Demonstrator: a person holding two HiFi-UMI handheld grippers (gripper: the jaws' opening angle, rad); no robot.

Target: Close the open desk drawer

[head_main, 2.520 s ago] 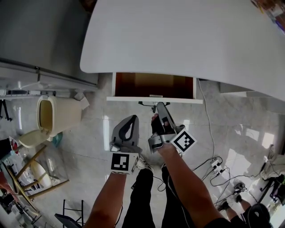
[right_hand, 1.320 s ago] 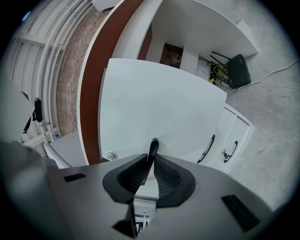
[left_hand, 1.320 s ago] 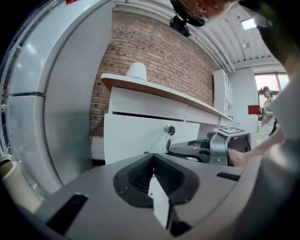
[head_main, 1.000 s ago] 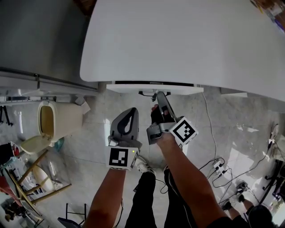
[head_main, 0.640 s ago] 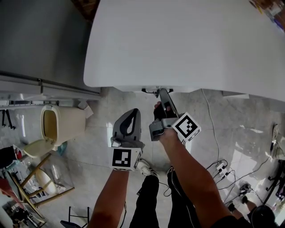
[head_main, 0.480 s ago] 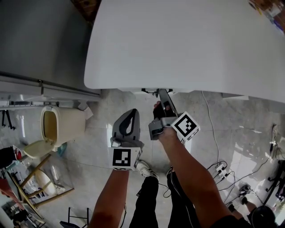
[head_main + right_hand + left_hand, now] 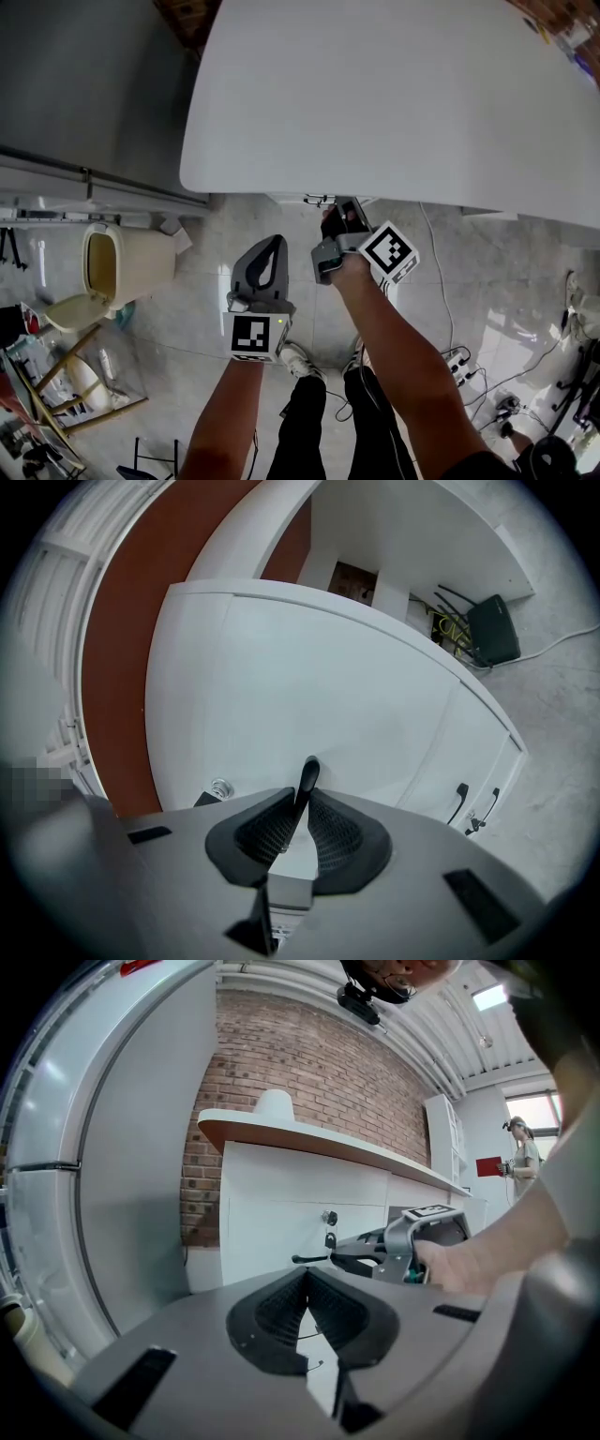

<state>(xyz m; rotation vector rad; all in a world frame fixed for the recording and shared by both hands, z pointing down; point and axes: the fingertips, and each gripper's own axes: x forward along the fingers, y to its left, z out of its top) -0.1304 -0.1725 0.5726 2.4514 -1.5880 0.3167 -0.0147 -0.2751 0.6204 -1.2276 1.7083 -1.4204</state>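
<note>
The right gripper (image 7: 298, 808) is pinching the black drawer handle (image 7: 308, 772) at the front of the desk (image 7: 394, 94). The left gripper (image 7: 307, 1277), pressed together on nothing, hangs just short of the desk. The drawer (image 7: 361, 747) sits pushed in under the desk's top, its white front facing out.

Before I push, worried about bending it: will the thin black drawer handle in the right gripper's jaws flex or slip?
Probably stiff: the thin black drawer handle looks straight under the right gripper's clamp. Slipping seems unlikely, since its ribbed jaws press both sides.
</note>
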